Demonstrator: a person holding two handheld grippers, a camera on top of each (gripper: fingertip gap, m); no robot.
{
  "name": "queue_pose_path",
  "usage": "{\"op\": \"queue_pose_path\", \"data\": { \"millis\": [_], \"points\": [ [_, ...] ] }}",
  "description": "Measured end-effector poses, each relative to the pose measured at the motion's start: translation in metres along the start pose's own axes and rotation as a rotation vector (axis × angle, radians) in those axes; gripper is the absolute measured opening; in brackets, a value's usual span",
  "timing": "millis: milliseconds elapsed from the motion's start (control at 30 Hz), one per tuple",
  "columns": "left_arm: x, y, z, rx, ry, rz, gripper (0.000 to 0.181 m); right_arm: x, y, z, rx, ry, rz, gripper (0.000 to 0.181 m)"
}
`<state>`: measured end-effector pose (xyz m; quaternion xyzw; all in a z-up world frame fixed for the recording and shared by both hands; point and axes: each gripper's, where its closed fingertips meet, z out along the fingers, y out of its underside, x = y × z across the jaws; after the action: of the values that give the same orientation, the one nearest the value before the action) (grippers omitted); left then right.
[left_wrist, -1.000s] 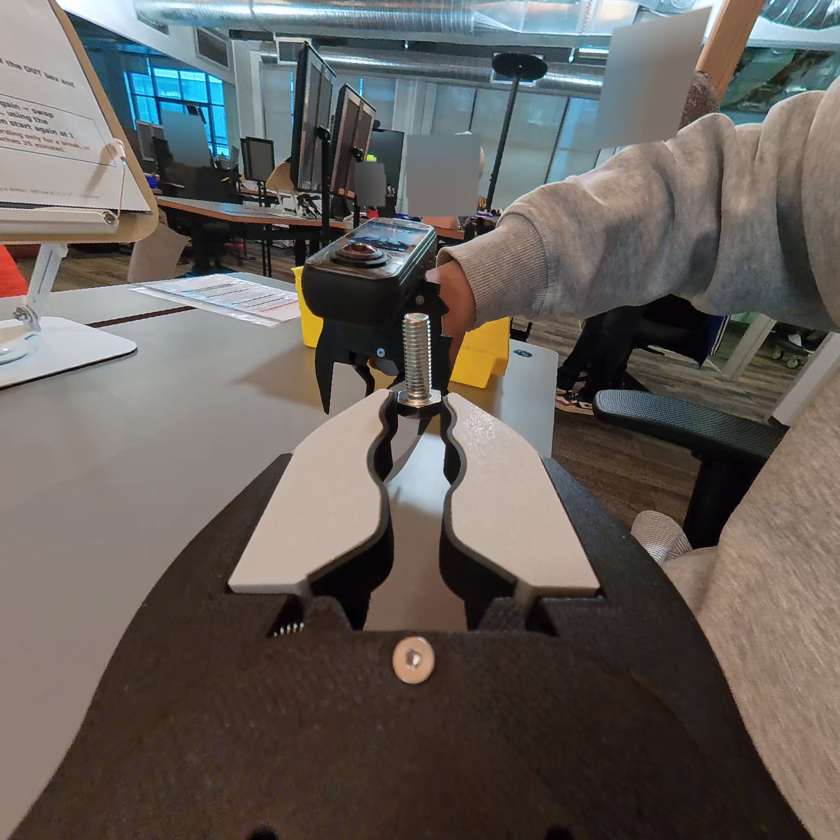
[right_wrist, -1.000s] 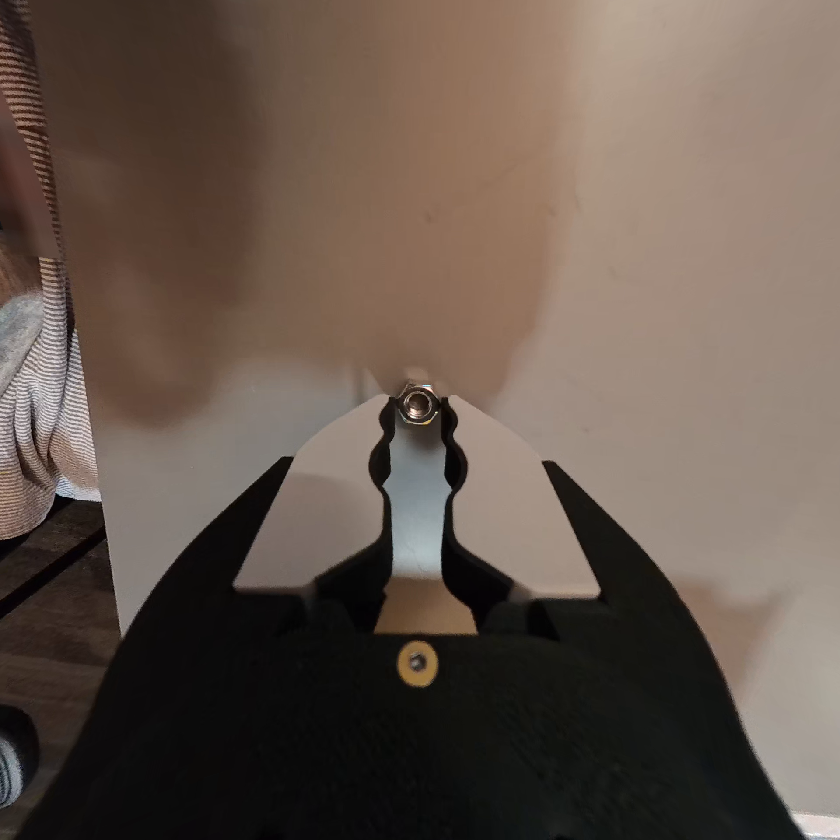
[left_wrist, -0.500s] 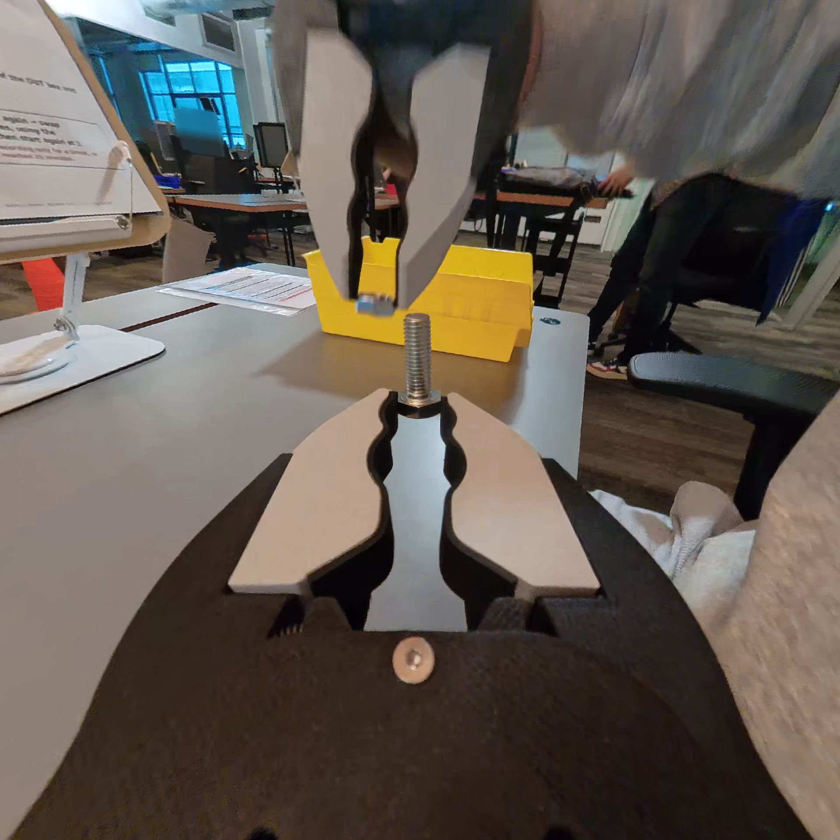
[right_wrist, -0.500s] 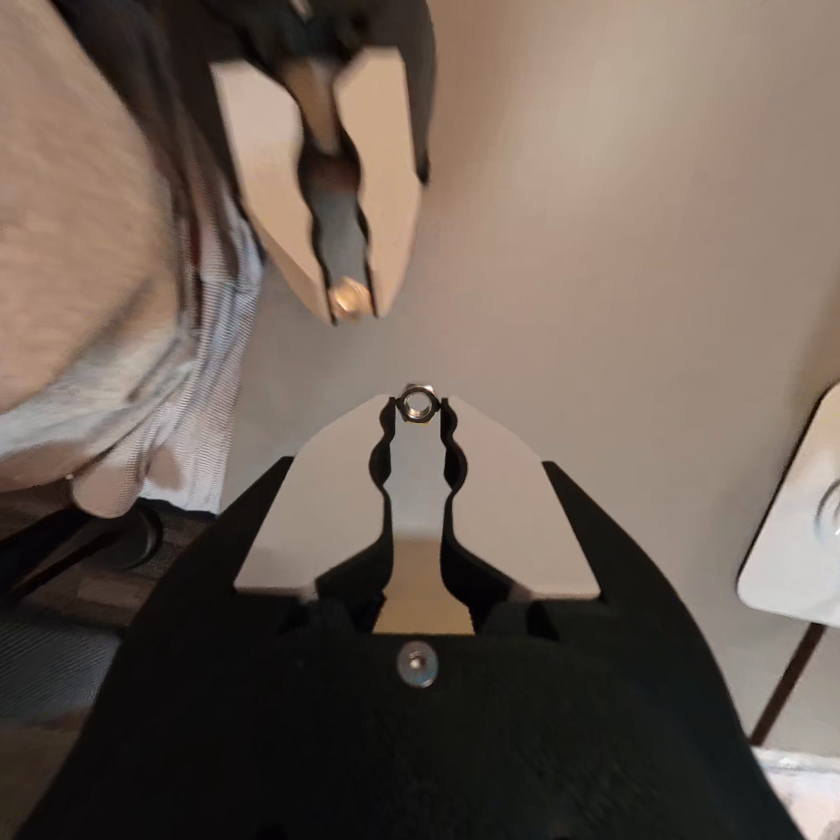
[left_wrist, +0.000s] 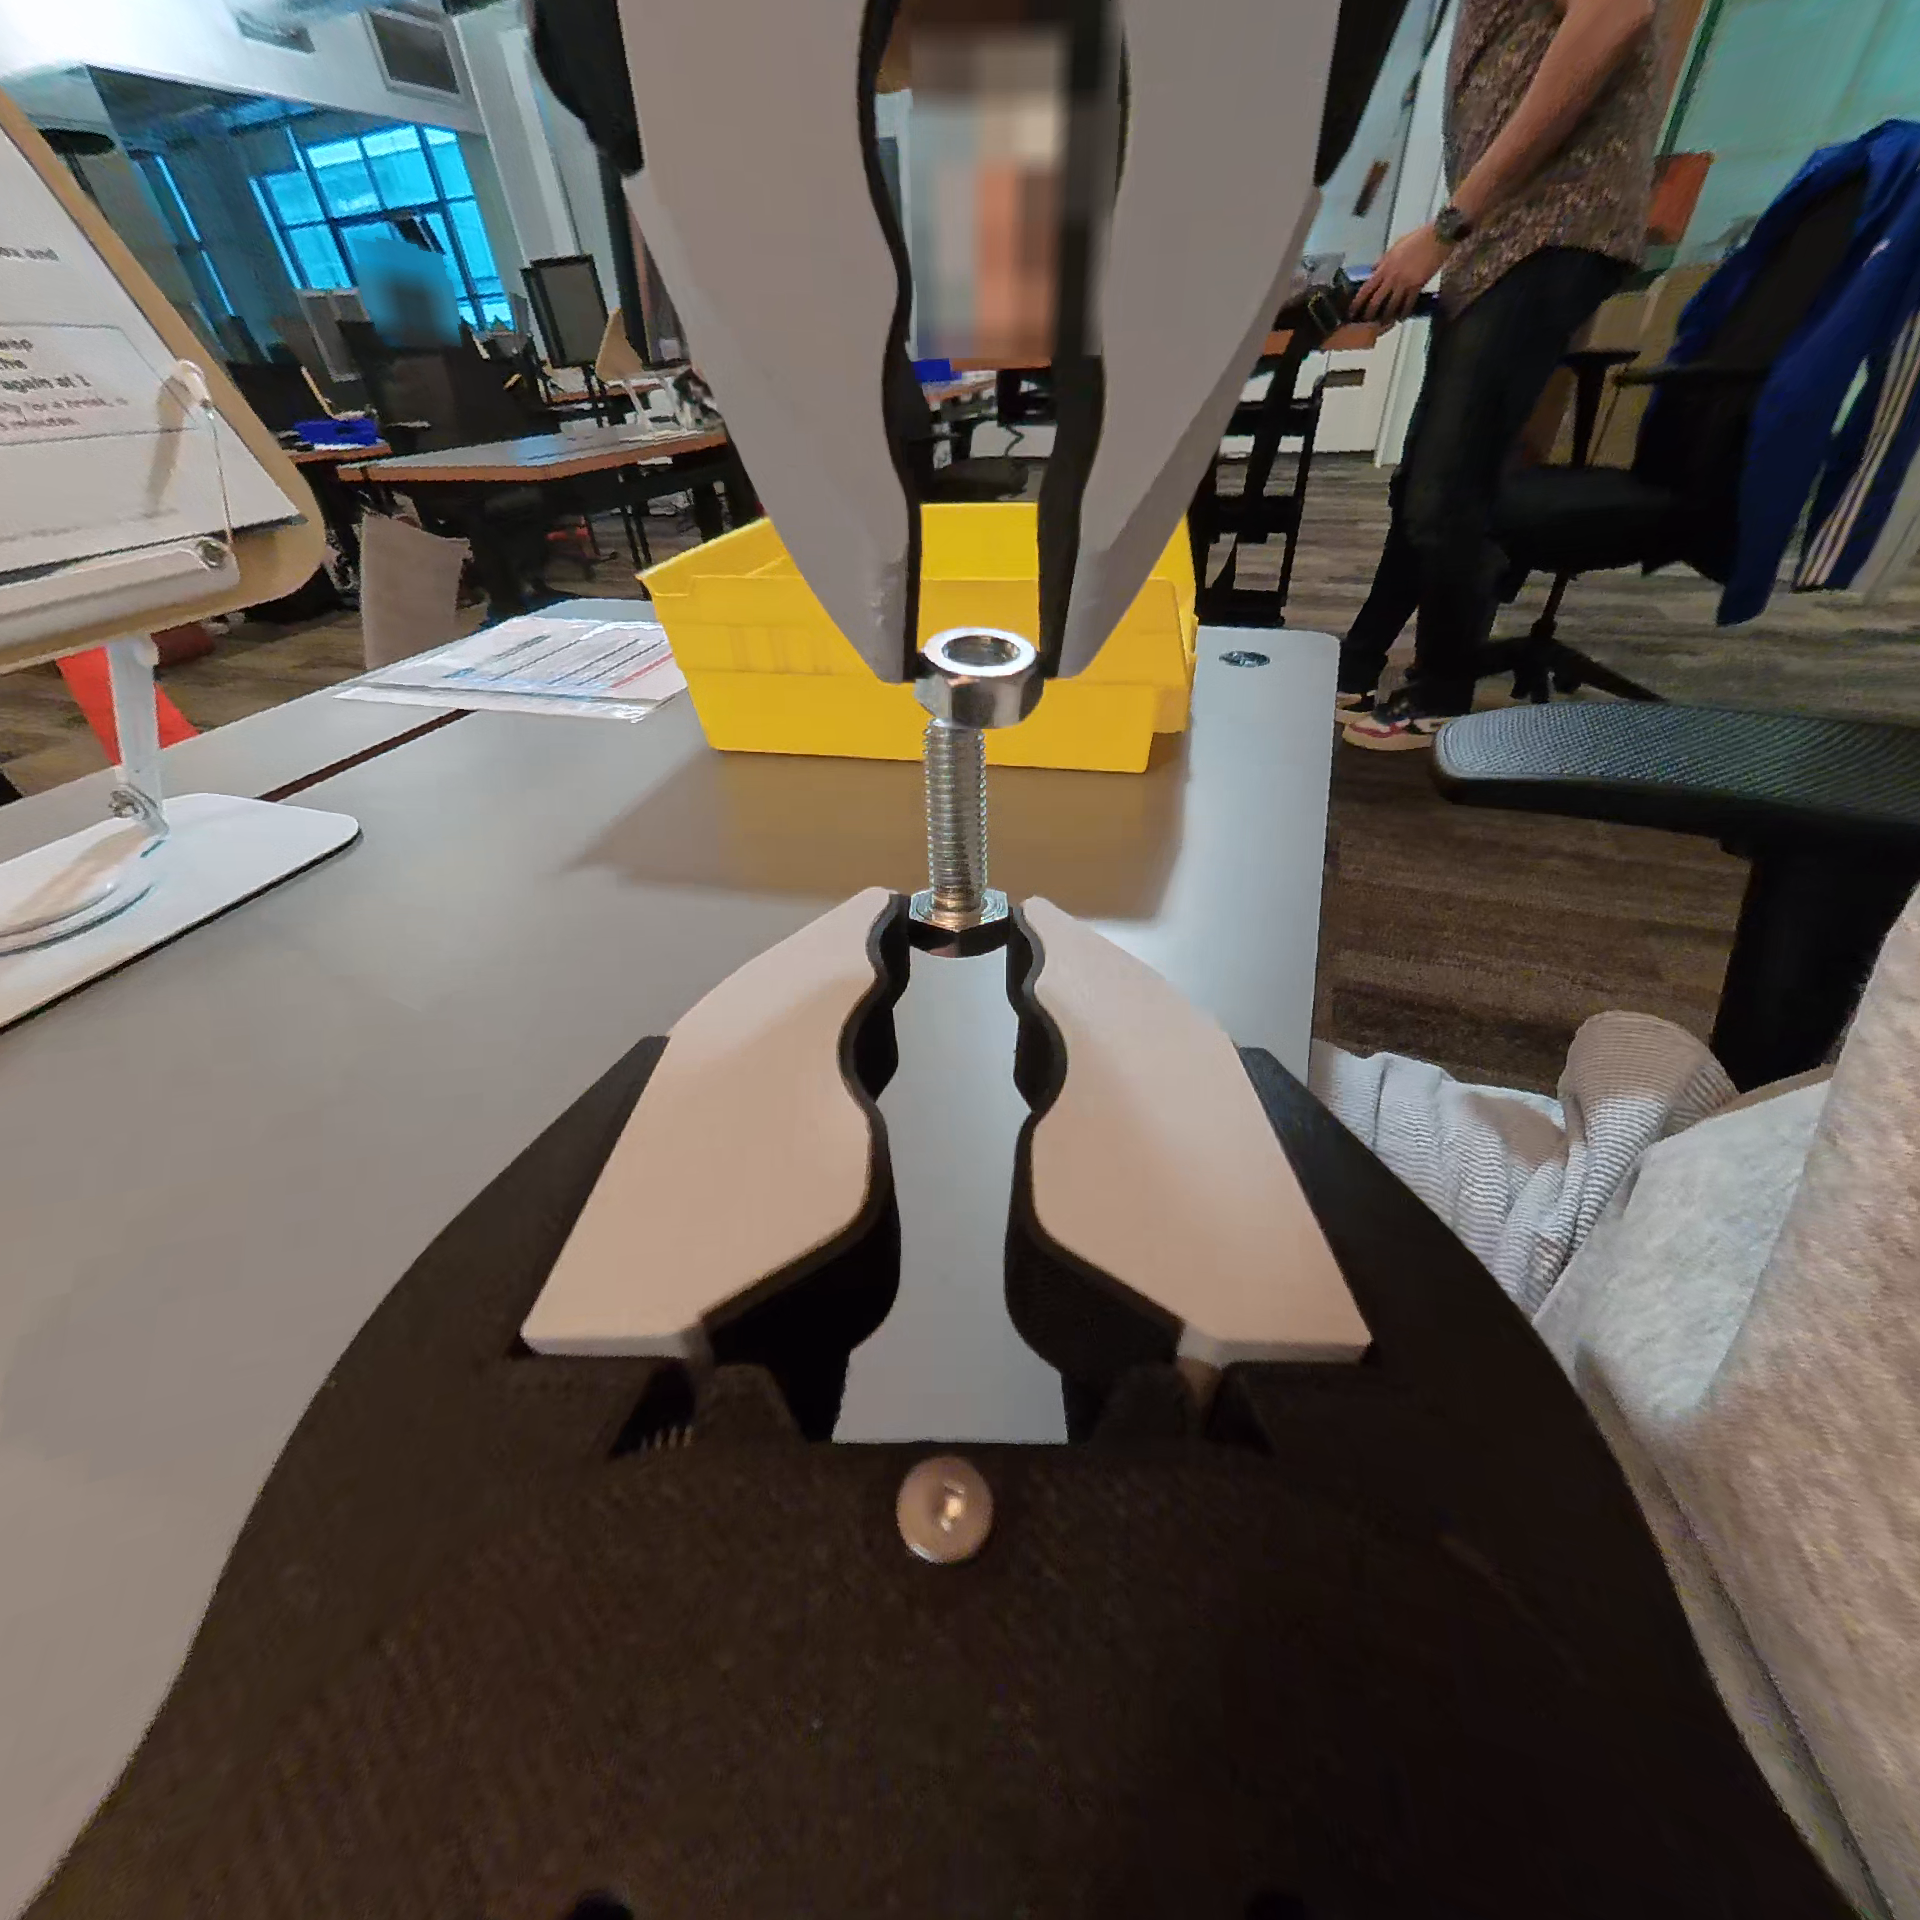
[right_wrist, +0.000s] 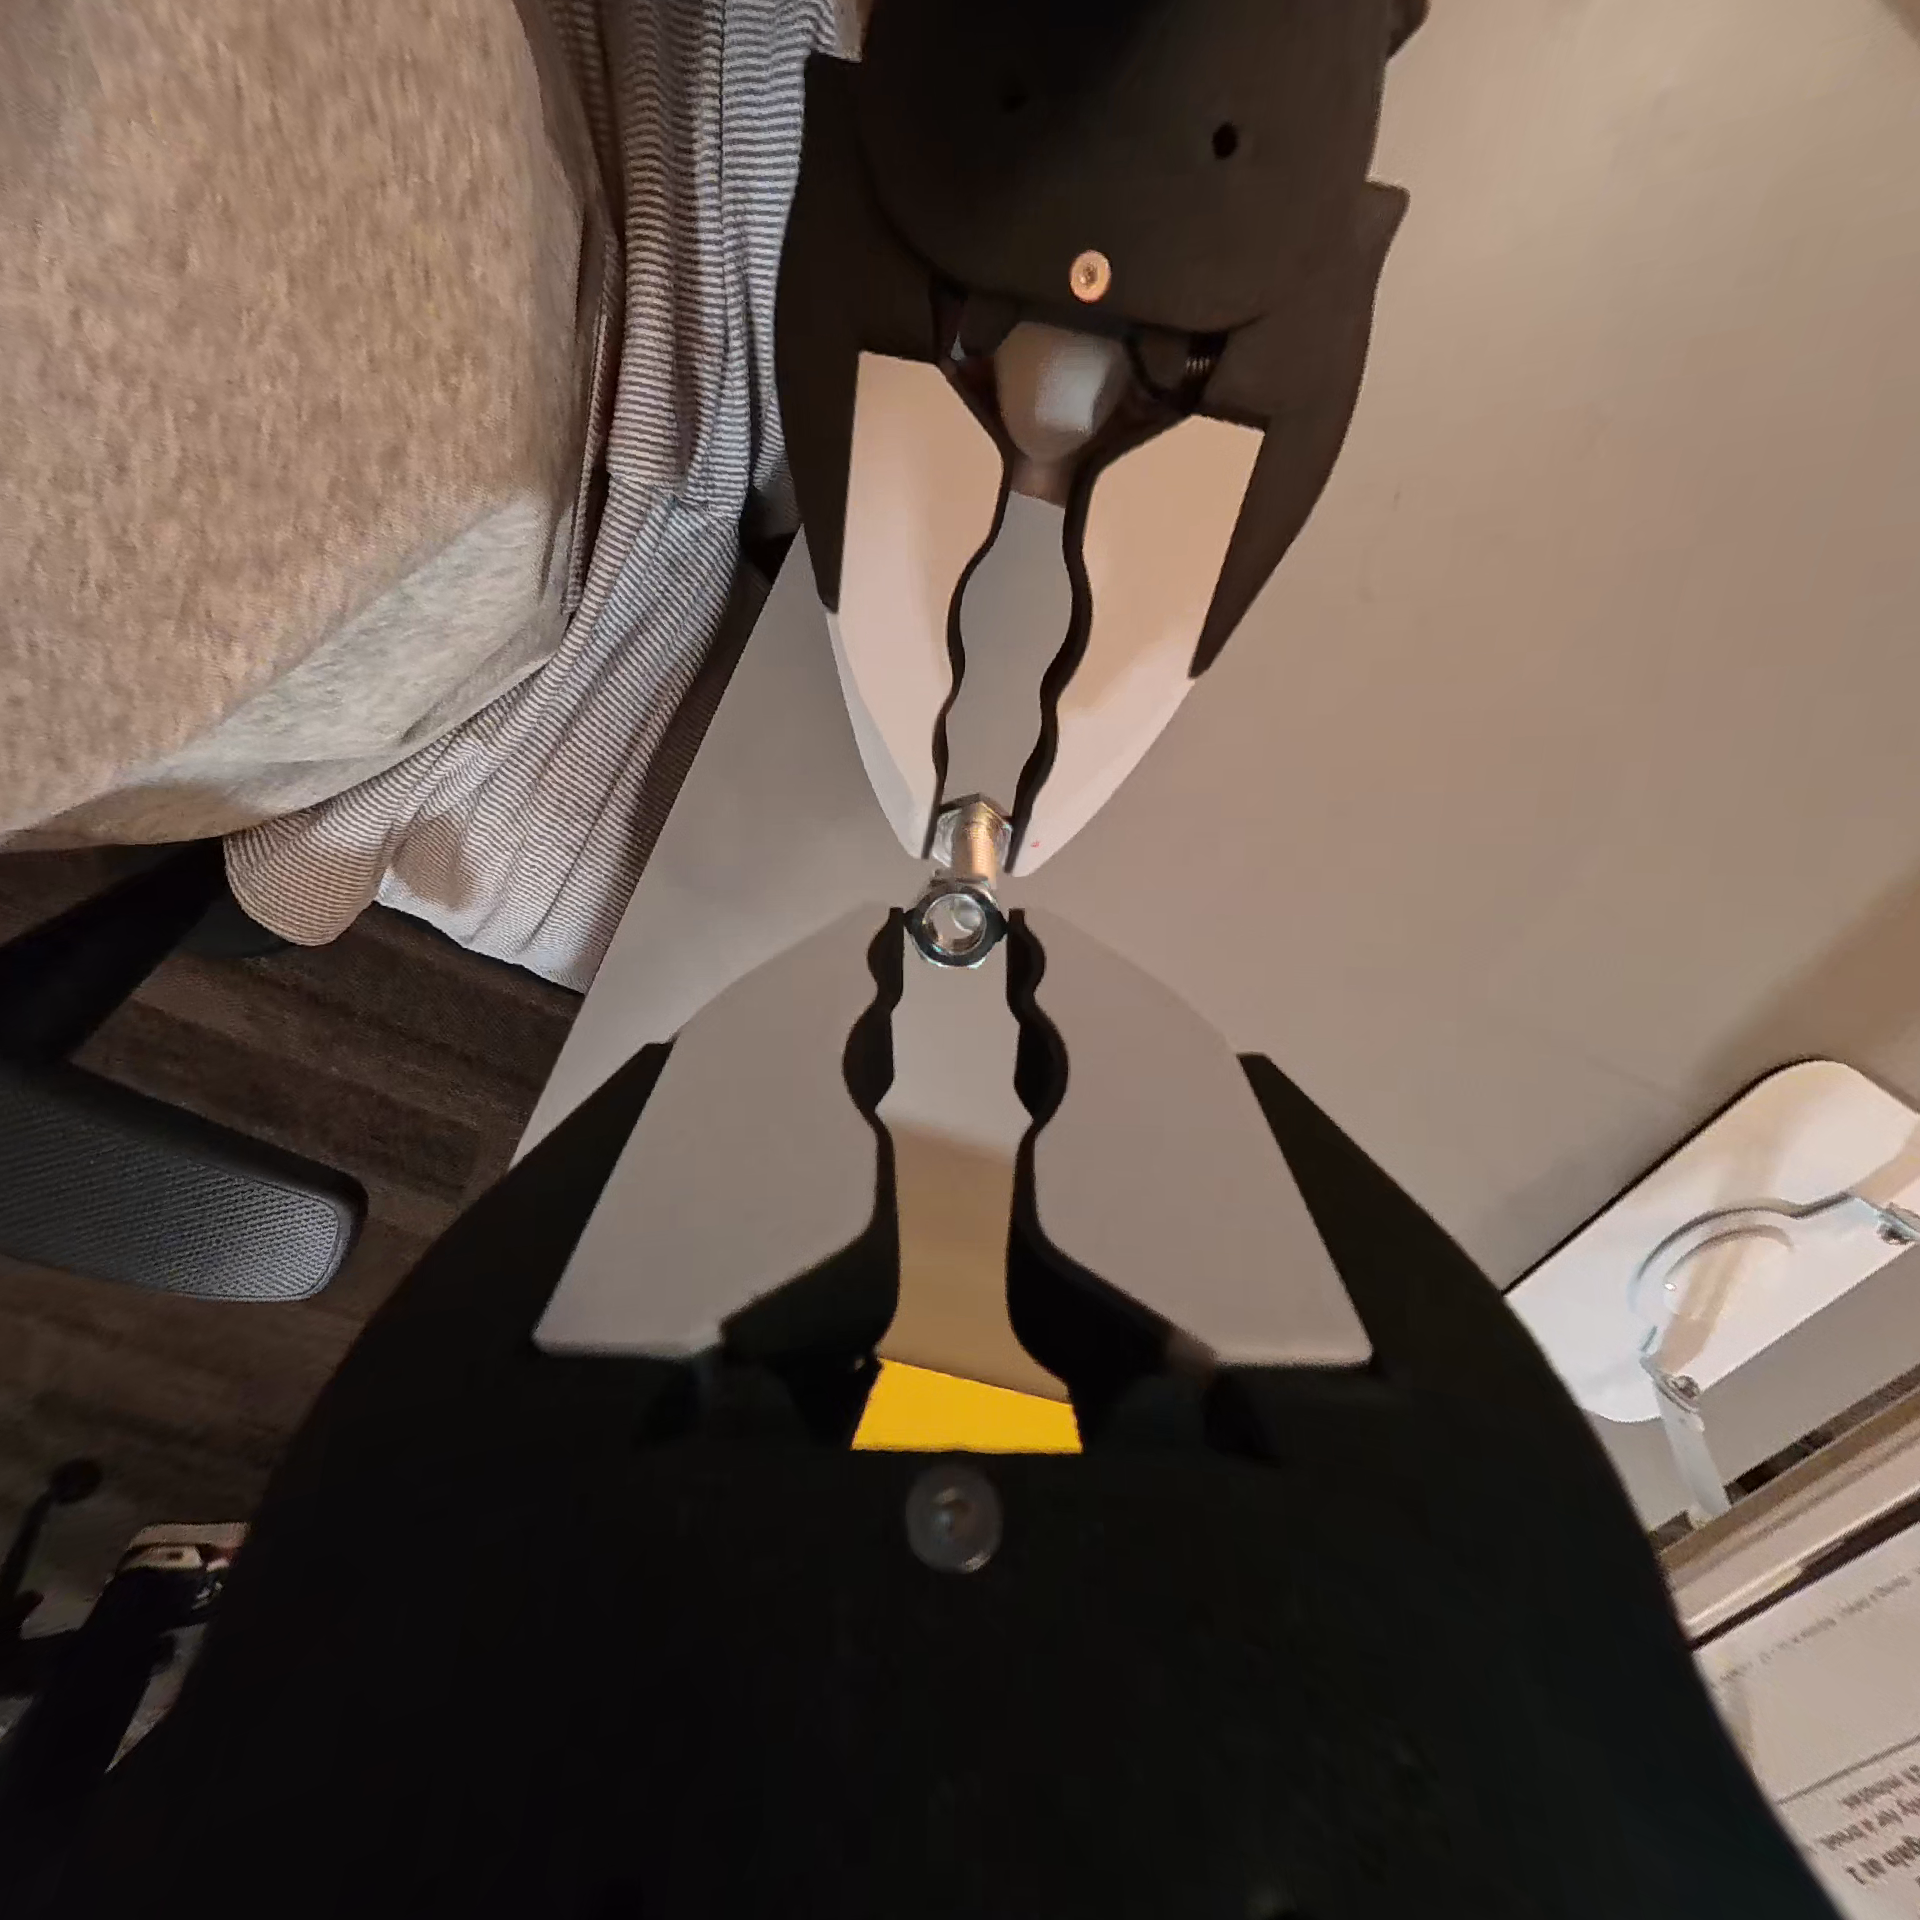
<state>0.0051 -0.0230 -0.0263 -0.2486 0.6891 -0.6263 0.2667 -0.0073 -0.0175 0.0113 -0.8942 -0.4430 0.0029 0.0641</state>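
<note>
My left gripper is shut on the hex head of a silver bolt and holds it upright, thread pointing up, above the grey table. My right gripper is shut on a silver hex nut. In the left wrist view the right gripper comes down from above and holds the nut on the top end of the bolt's thread. In the right wrist view the left gripper faces mine with the bolt end-on, touching the nut.
A yellow bin stands at the table's far edge, with a printed sheet left of it. A white stand with a board is at the left. An office chair and a standing person are to the right. One gripper's finger ends stand about 4 centimeters off the other's.
The right gripper swung in from behind the bolt and came down with the nut onto the bolt's tip. The left gripper kept the bolt upright and barely moved.
</note>
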Motion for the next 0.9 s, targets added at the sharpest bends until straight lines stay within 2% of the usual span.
{"op": "queue_pose_path", "data": {
  "millis": [333, 900],
  "points": [
    [0.005, -0.009, -0.002, 0.053, 0.030, -0.003, 0.018, -0.001, -0.005, -0.002, 0.018, -0.013, -0.020, 0.019],
    [0.010, -0.024, -0.009, 0.178, 0.114, -0.131, 0.019, 0.000, -0.011, -0.016, 0.217, 0.039, 0.062, 0.019]
  ]
}}
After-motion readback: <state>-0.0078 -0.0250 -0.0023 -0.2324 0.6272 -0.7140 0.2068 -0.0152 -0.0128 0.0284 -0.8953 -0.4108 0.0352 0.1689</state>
